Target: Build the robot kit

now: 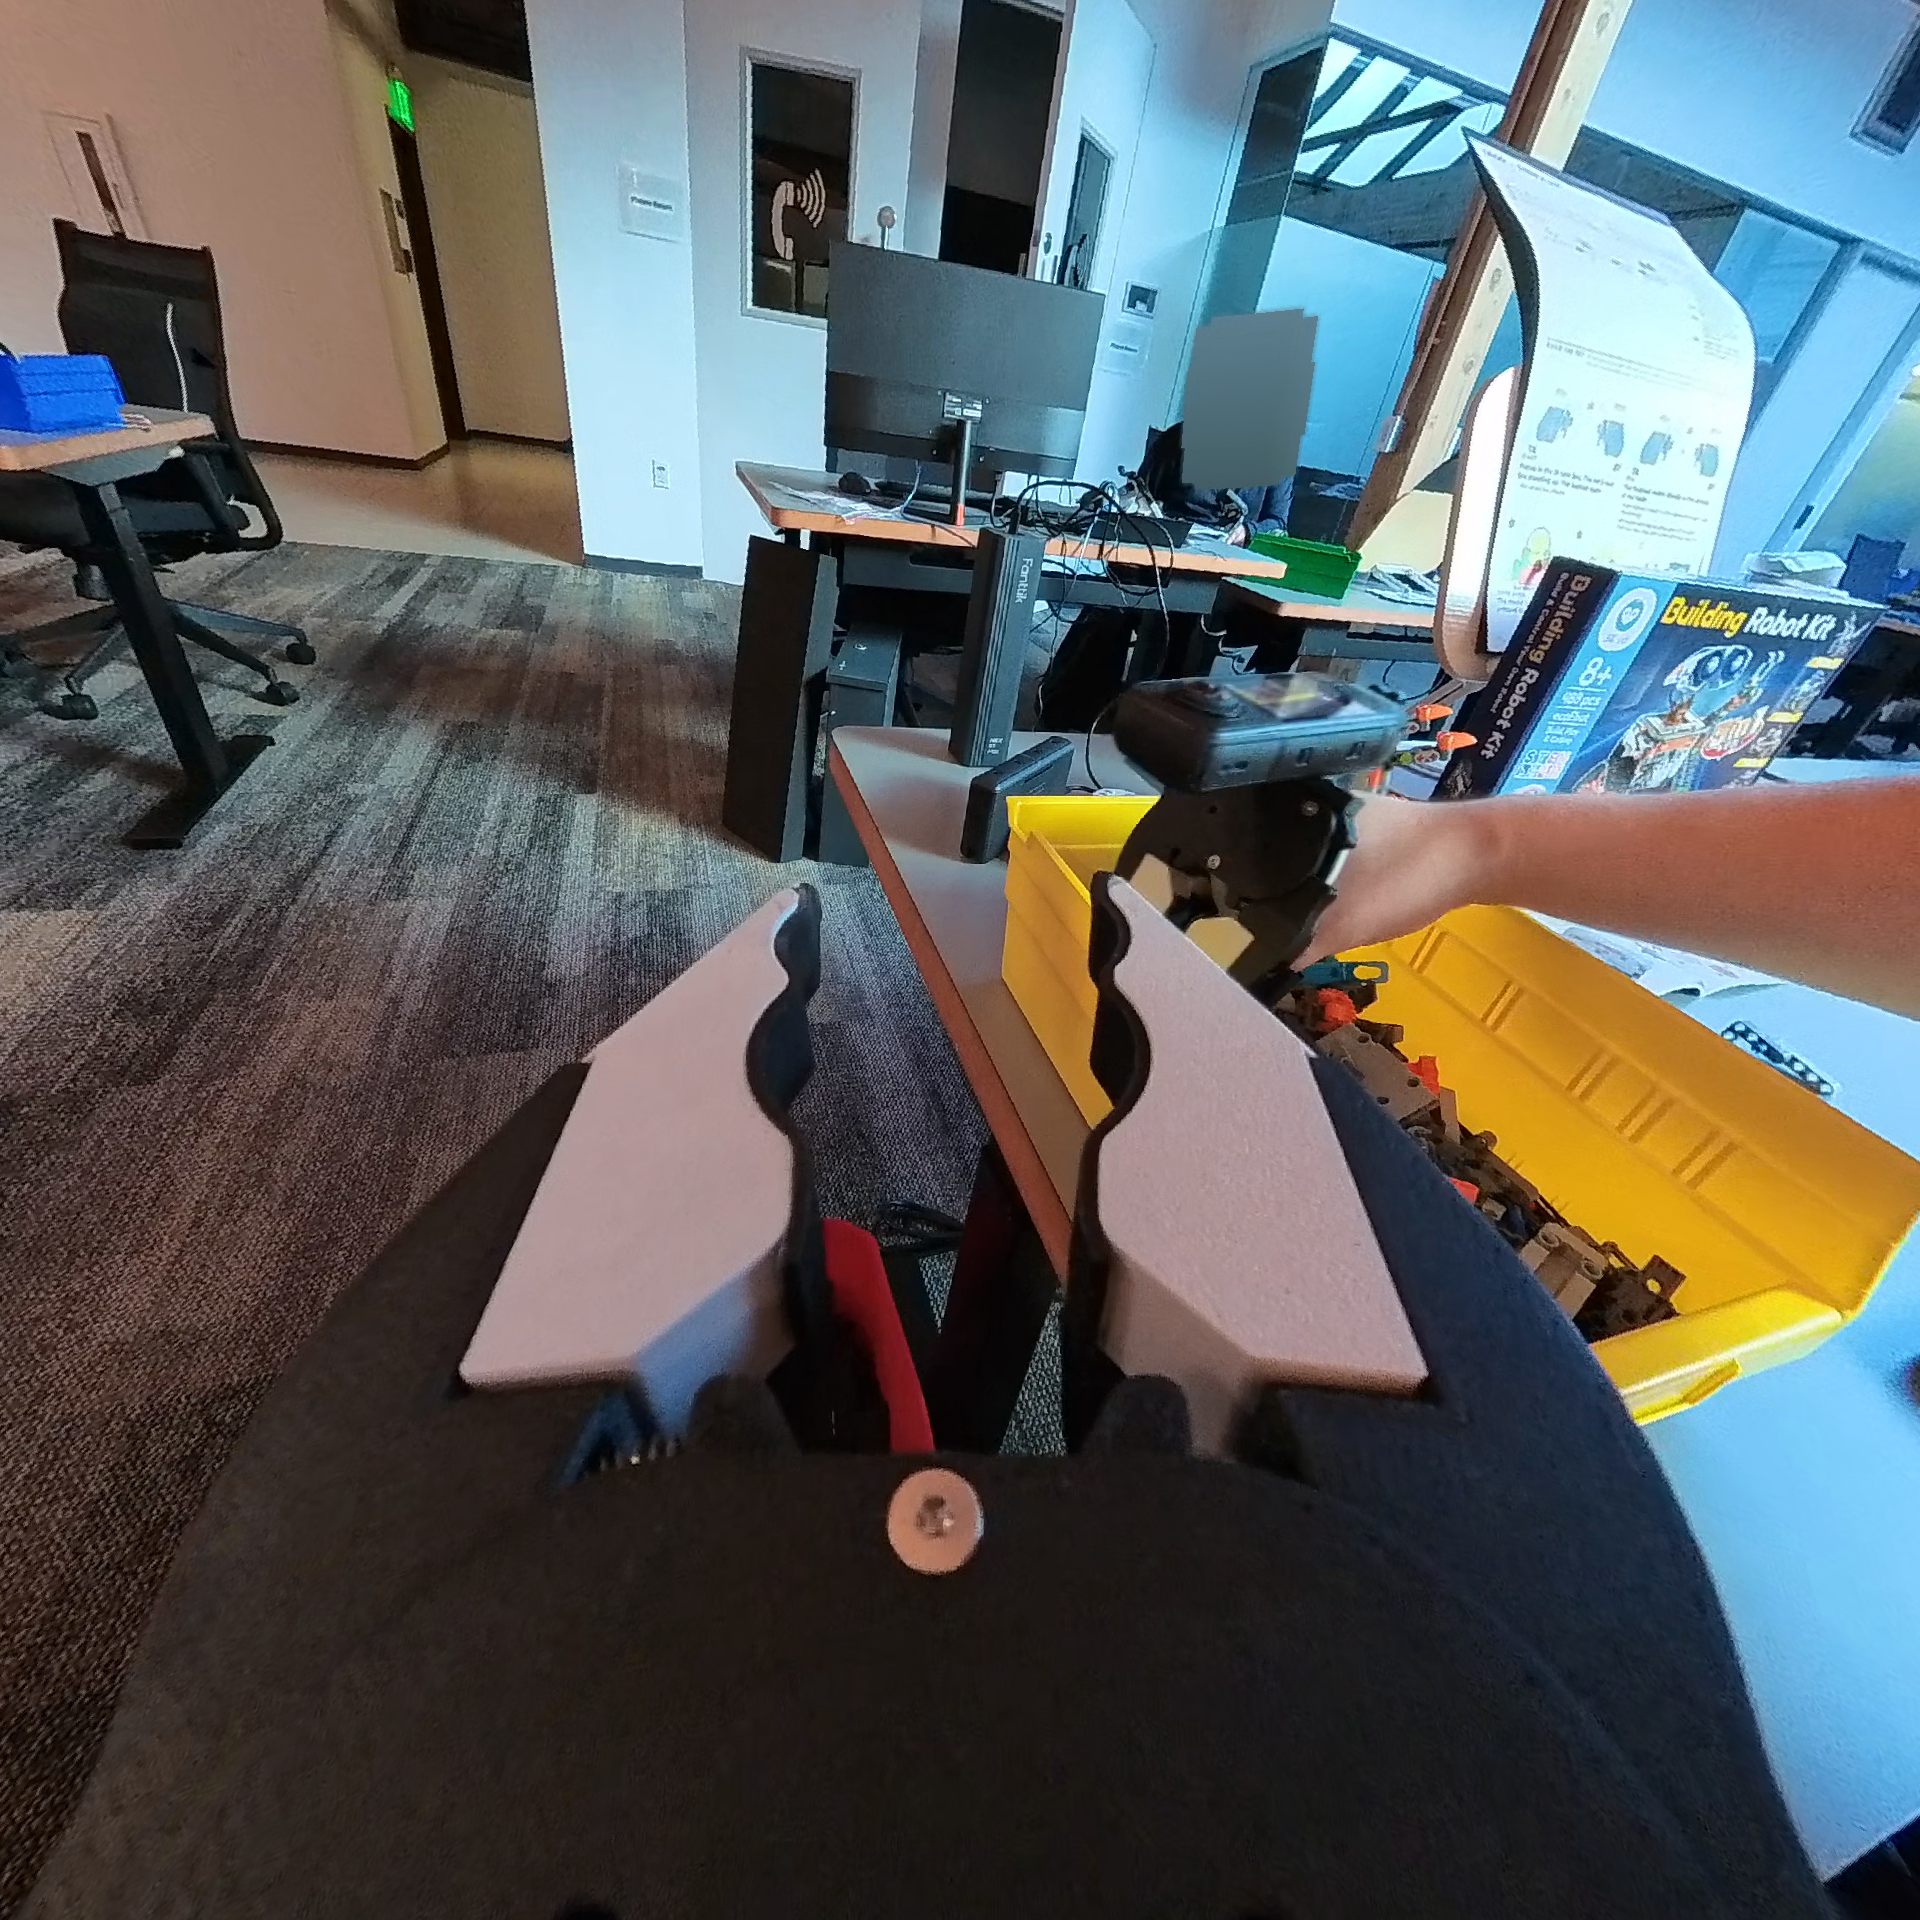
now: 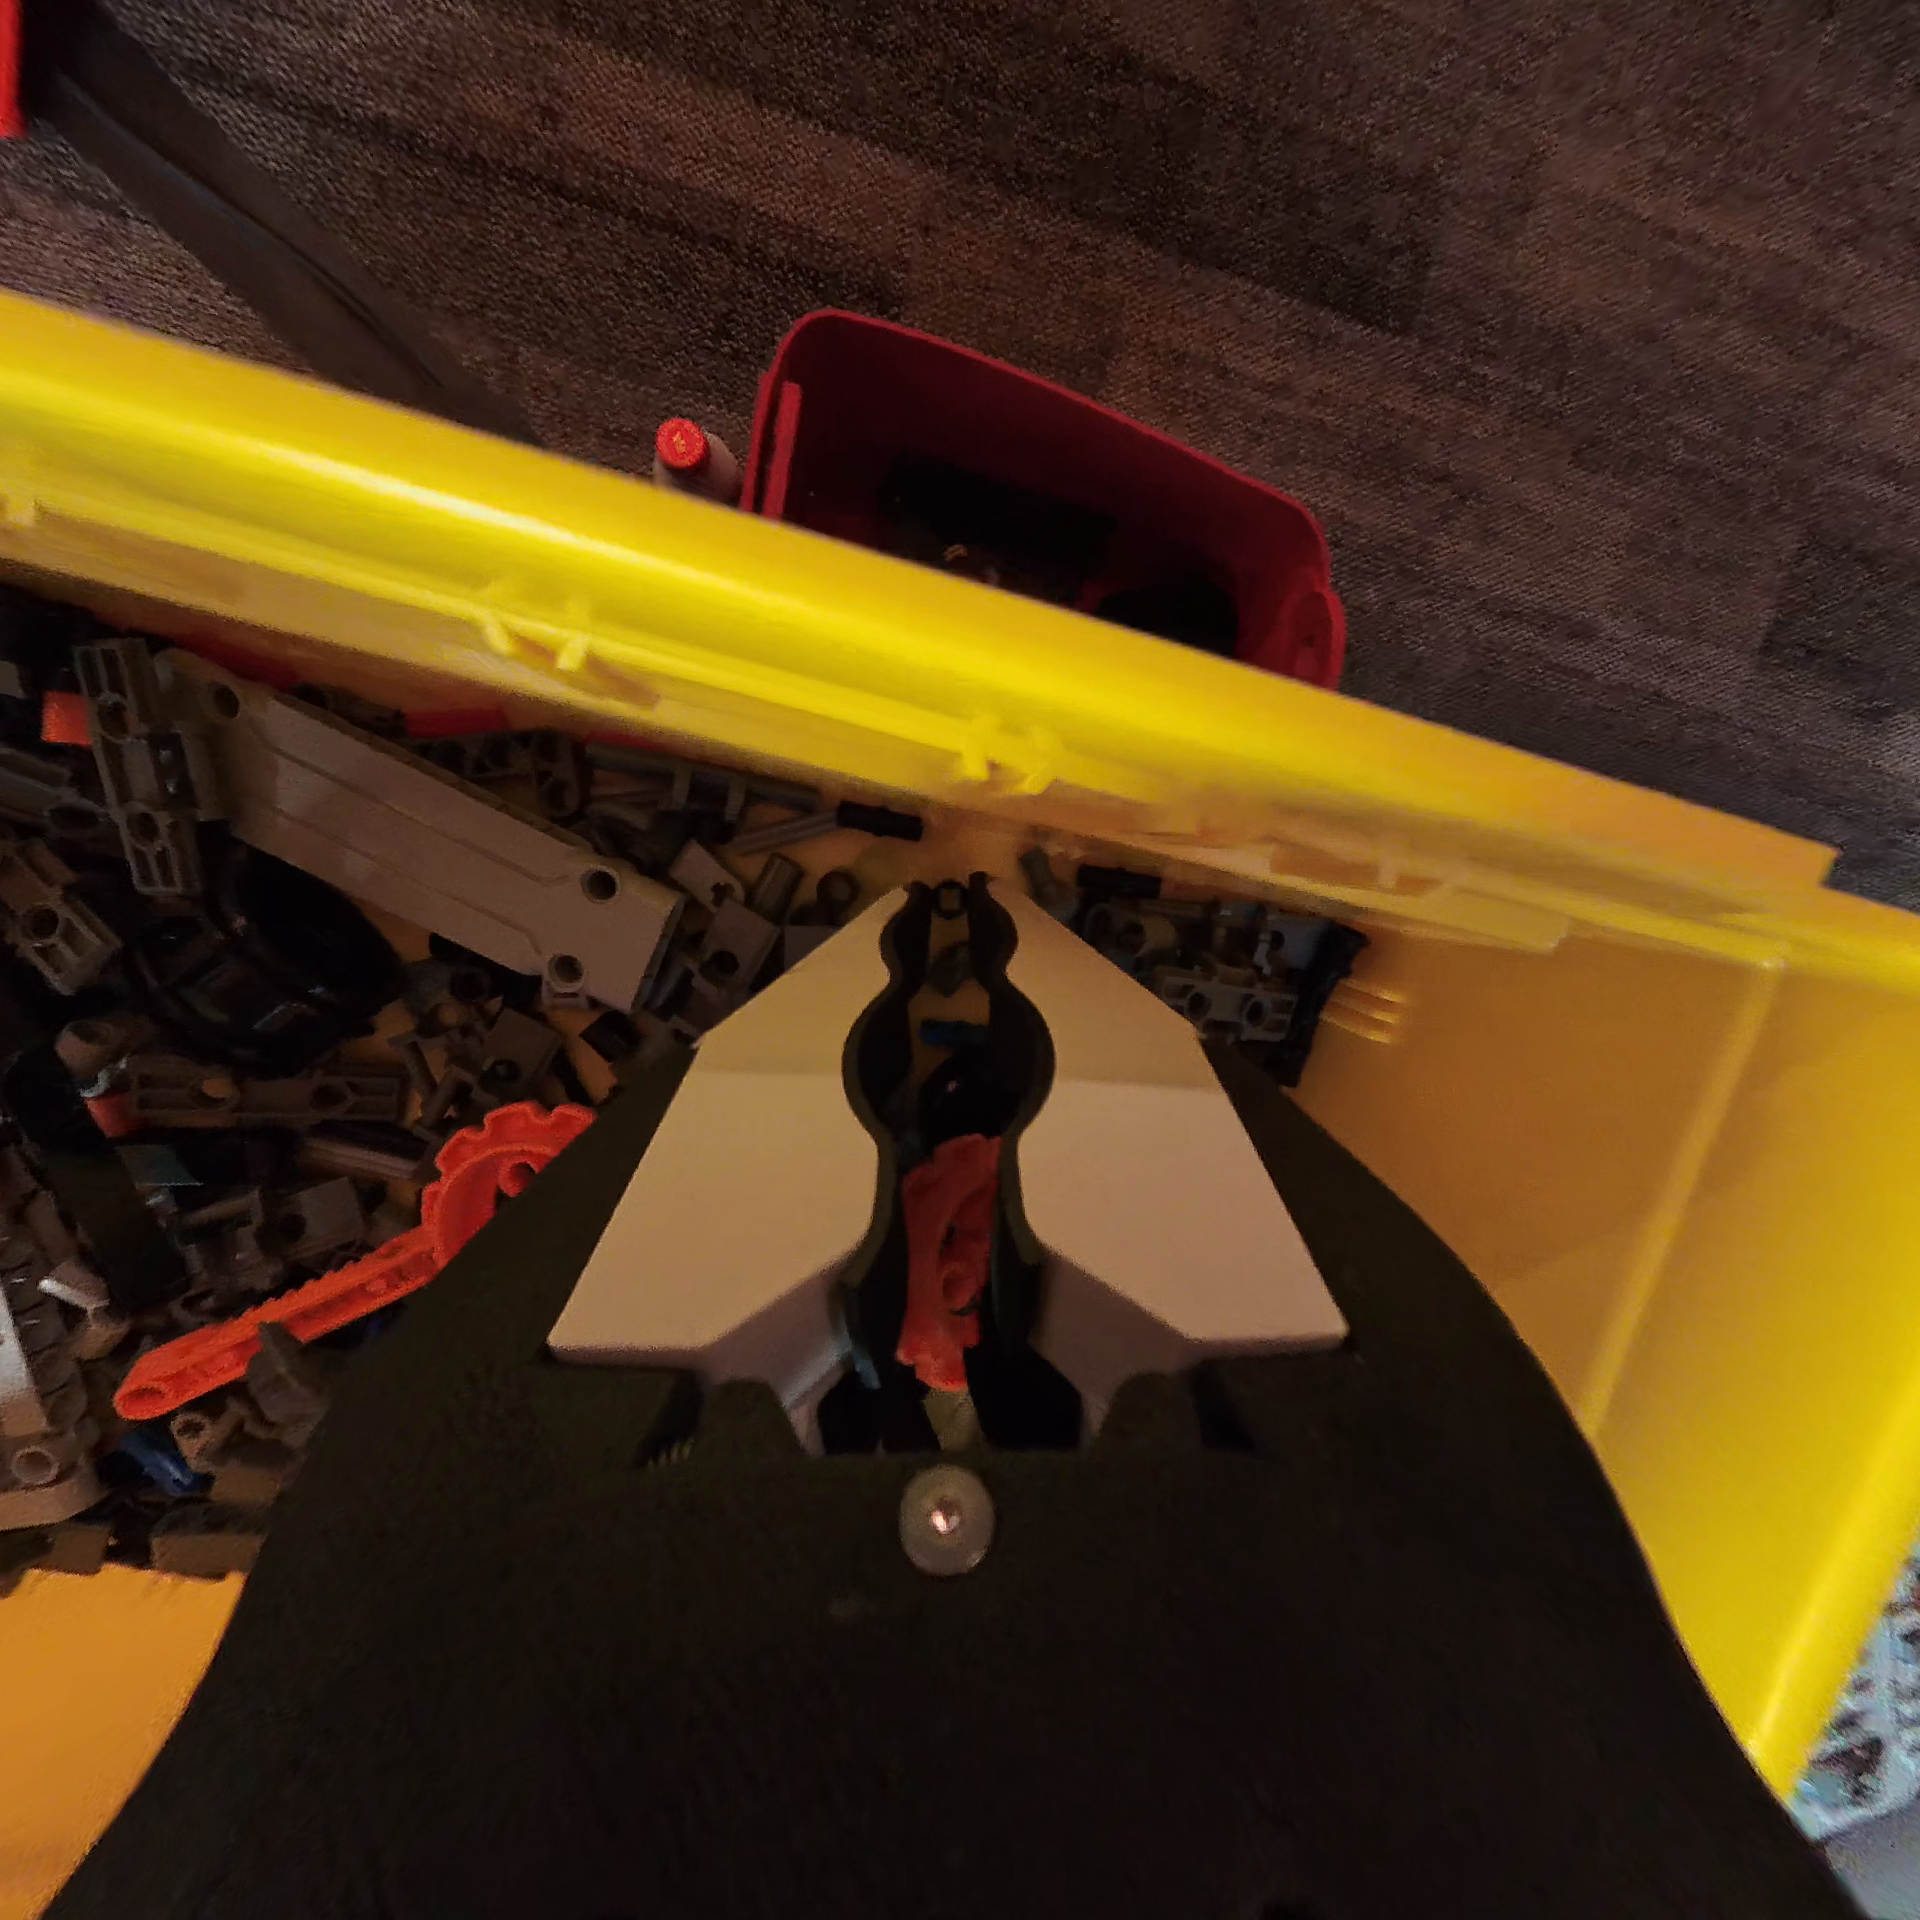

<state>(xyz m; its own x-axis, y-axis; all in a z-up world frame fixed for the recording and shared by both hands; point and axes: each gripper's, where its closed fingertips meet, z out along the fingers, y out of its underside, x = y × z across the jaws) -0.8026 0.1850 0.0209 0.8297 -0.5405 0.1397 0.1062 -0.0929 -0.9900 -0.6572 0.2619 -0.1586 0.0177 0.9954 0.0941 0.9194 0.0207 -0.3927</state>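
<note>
My right gripper [image 2: 948, 896] reaches down into a yellow bin [image 2: 727, 623] full of grey, black and orange building pieces. Its jaws are nearly together, and the tips pinch a small black piece [image 2: 948, 900] close to the bin's far wall. An orange gear [image 2: 499, 1164] and an orange beam [image 2: 260, 1335] lie left of the fingers. In the left wrist view a hand holds the right gripper [image 1: 1262, 961] in the yellow bin [image 1: 1558, 1091]. My left gripper [image 1: 951, 914] is open and empty. It hovers over the table's left edge [image 1: 935, 862], beside the bin.
A red bin [image 2: 1039, 499] sits on the carpet below the table, with a red-capped marker [image 2: 683, 445] beside it. On the table stand a tall black block [image 1: 1003, 644], a small black device [image 1: 1013, 795], a robot kit box [image 1: 1662, 686] and a curled instruction sheet [image 1: 1621, 416]. Desks, a monitor [image 1: 961, 364] and a seated person are behind. The tips of one gripper are about 25 cm away from the tips of the other. The orange gear [image 2: 499, 1164] lies some 9 cm from my right tips, 25 cm from my left tips.
</note>
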